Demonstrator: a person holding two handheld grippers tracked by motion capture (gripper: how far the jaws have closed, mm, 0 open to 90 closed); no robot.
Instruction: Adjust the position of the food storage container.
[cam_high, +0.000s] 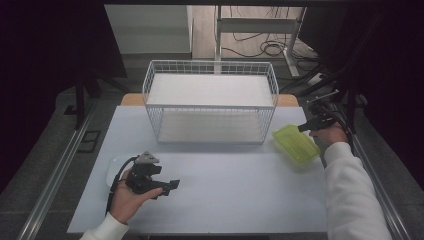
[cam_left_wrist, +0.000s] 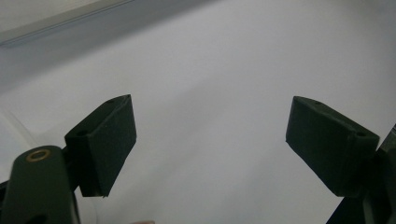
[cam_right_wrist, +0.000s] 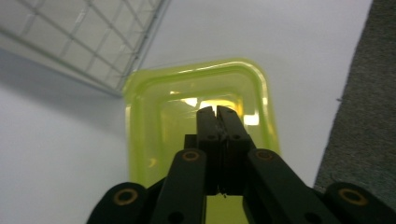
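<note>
A translucent yellow-green container (cam_high: 295, 142) sits at the right side of the white table (cam_high: 240, 190), tilted, close to the wire basket's front right corner. My right gripper (cam_high: 303, 127) is shut on the container's near rim; in the right gripper view the closed jaws (cam_right_wrist: 217, 112) reach over the container (cam_right_wrist: 149, 116) and its hollow inside. My left gripper (cam_high: 170, 186) is held low over the table at the front left. Its pads (cam_left_wrist: 109, 140) stand wide apart around my left gripper's midpoint (cam_left_wrist: 210, 140), with bare table between them.
A white wire basket (cam_high: 210, 100) with a white board on top stands at the back middle of the table. A white plate (cam_high: 113, 169) lies just behind the left hand. Dark carpet (cam_right_wrist: 364, 116) borders the table's right edge.
</note>
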